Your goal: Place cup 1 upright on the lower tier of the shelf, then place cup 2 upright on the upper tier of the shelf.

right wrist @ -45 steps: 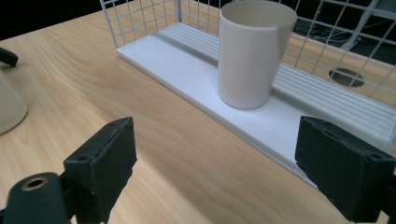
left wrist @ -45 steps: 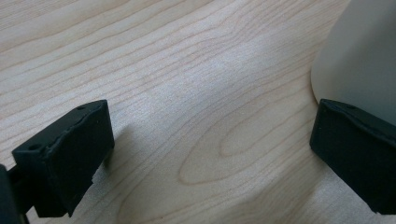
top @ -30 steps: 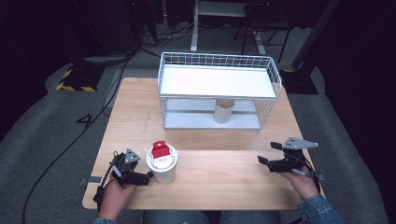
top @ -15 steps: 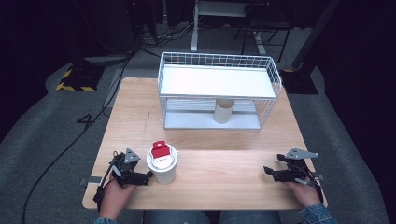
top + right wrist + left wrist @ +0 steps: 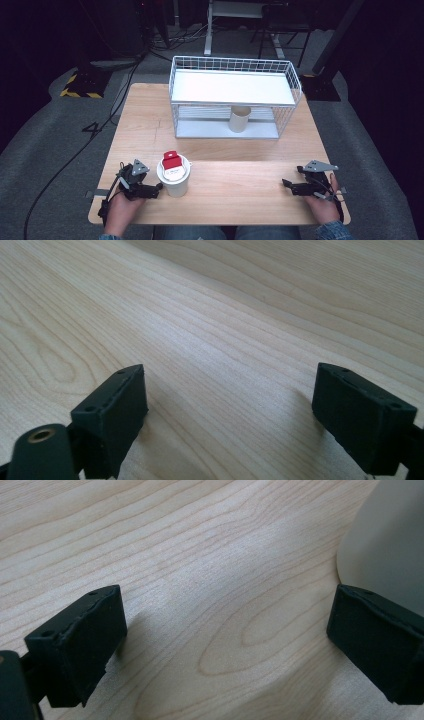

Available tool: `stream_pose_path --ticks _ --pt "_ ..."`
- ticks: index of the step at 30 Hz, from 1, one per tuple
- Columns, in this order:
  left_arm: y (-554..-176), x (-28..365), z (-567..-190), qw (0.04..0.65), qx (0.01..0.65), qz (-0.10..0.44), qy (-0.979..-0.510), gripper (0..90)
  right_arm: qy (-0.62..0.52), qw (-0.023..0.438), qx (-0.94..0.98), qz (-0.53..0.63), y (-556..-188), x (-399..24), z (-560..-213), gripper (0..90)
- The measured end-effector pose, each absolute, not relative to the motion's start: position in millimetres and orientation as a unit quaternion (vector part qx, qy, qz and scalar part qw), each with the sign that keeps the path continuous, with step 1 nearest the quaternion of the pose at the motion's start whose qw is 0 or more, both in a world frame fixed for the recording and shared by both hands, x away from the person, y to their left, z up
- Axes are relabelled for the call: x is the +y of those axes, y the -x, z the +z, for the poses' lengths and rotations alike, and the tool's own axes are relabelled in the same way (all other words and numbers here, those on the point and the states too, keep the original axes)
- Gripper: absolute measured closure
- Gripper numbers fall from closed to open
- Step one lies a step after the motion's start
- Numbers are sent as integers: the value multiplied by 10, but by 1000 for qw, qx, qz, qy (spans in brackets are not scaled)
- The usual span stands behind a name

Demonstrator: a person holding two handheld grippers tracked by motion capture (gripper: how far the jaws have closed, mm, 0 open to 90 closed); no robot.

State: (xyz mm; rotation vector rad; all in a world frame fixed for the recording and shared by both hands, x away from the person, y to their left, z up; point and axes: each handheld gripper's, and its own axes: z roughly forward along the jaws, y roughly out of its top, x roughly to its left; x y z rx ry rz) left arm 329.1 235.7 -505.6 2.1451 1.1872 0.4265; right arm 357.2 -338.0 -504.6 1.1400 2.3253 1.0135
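A white paper cup (image 5: 174,181) stands near the table's front left, with a red-topped item (image 5: 171,161) sticking out of it. My left gripper (image 5: 158,188) lies low on the wood just left of the cup, pointing at it. In the left gripper view its jaws stand apart over bare wood and have just been closing a little. The cup's wall (image 5: 387,545) rises beside the right-hand jaw, not between the two. My right gripper (image 5: 285,183) rests low at the front right, open, with bare wood between its fingers (image 5: 112,417).
A white wire rack (image 5: 232,90) with a flat top shelf stands at the back of the wooden table (image 5: 235,155). A second paper cup (image 5: 239,119) sits under that shelf. The table's front edge lies just behind both hands.
My right gripper has sunk toward the table and come nearer the front edge. The left gripper and the cup have stayed where they were.
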Motion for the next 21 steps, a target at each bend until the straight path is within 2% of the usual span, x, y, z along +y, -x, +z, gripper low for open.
stream_pose_path --ticks 3,10,21 --pt "-3291 2359 -5055 318 454 161 -816 22 -405 180 822 357 -3574 -3381 -5047 140" --pt "-3278 2346 -5061 313 476 169 -805 3 -434 187 815 337 -3609 -3370 -5058 2" --pt "-3288 2383 -5057 316 466 162 -810 4 -440 186 812 336 -3631 -3338 -5060 1"
